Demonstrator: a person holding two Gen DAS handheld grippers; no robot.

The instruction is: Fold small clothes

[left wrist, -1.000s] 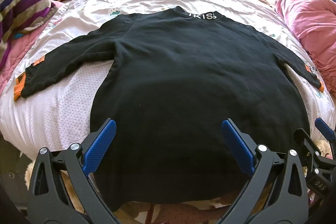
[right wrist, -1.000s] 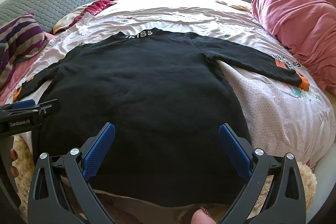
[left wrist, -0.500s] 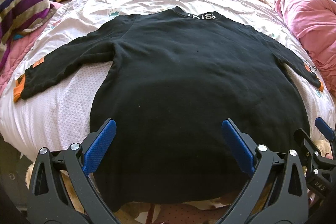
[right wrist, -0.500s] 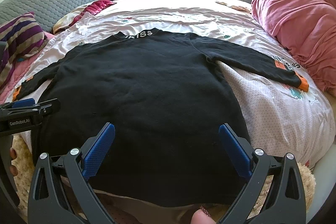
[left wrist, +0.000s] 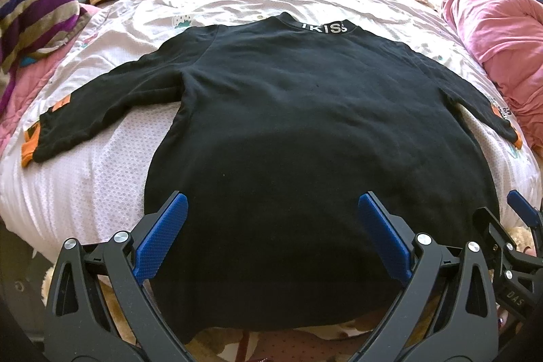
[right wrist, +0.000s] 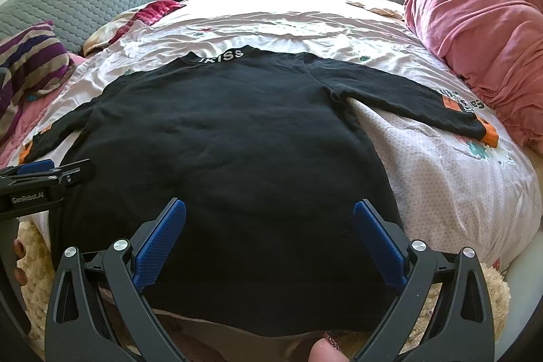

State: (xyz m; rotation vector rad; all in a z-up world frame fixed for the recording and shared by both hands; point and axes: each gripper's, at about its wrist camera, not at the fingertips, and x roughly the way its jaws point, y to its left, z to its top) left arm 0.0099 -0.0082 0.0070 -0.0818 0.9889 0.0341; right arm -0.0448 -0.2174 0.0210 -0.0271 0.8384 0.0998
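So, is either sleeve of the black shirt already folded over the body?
No, the black shirt lies flat with both sleeves spread out on the bedspread.

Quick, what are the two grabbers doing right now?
Left gripper: open, holding nothing, above the black sweater.
Right gripper: open, holding nothing.

**Colours on the bed**

A black sweatshirt (left wrist: 305, 131) with white lettering on its collar (left wrist: 325, 27) and orange cuffs (right wrist: 490, 134) lies on a pale pink sheet (left wrist: 85, 172) with a fine honeycomb print. A rose-pink duvet (right wrist: 482, 33) sits to the right. A pillow (left wrist: 34, 12) striped purple, tan and white sits to the left, before a grey quilted headboard (right wrist: 85, 2). Both grippers, left (left wrist: 271, 226) and right (right wrist: 269, 226), are black with blue pads (right wrist: 159, 246).
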